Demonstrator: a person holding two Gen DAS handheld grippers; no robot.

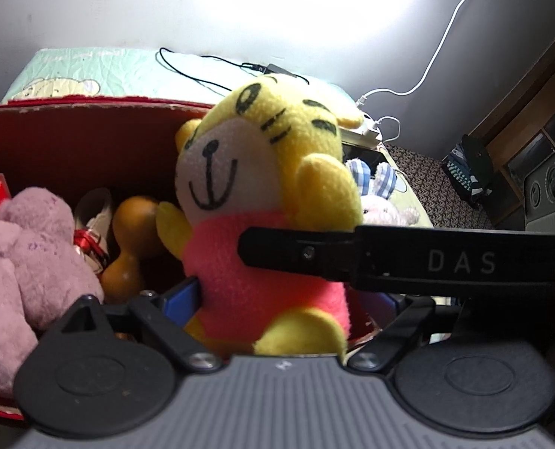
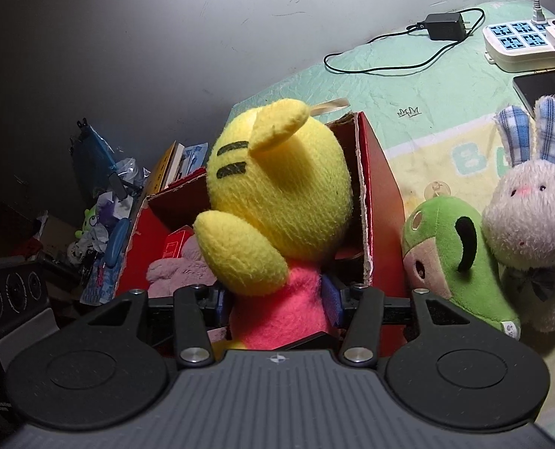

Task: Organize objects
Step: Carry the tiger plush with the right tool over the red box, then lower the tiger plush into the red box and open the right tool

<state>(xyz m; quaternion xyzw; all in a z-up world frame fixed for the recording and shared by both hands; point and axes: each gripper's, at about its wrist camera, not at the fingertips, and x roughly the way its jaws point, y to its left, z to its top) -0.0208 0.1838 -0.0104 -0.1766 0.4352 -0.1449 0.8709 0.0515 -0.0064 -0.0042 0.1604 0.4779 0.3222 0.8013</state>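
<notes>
A yellow tiger plush (image 1: 262, 194) with a pink body is upright over the right end of an open red box (image 1: 90, 138). My left gripper (image 1: 277, 299) holds its pink body from the sides; the left blue pad (image 1: 183, 295) presses the fabric, while the other is mostly hidden. My right gripper (image 2: 273, 301) is shut on the same plush (image 2: 277, 194) from behind, its blue pads (image 2: 331, 299) against the body. One black finger (image 1: 296, 254) of the right gripper lies across the plush's chest. The box's wall (image 2: 378, 202) stands just right of the plush.
Inside the box lie a mauve plush (image 1: 23, 247), a brown wooden gourd (image 1: 131, 239) and a ribboned item. A green plush (image 2: 453, 258) and a white rabbit (image 2: 531, 217) sit on the bedspread right of the box. A power strip (image 2: 520, 41), charger (image 2: 445, 26) and phone (image 2: 546, 82) lie farther back.
</notes>
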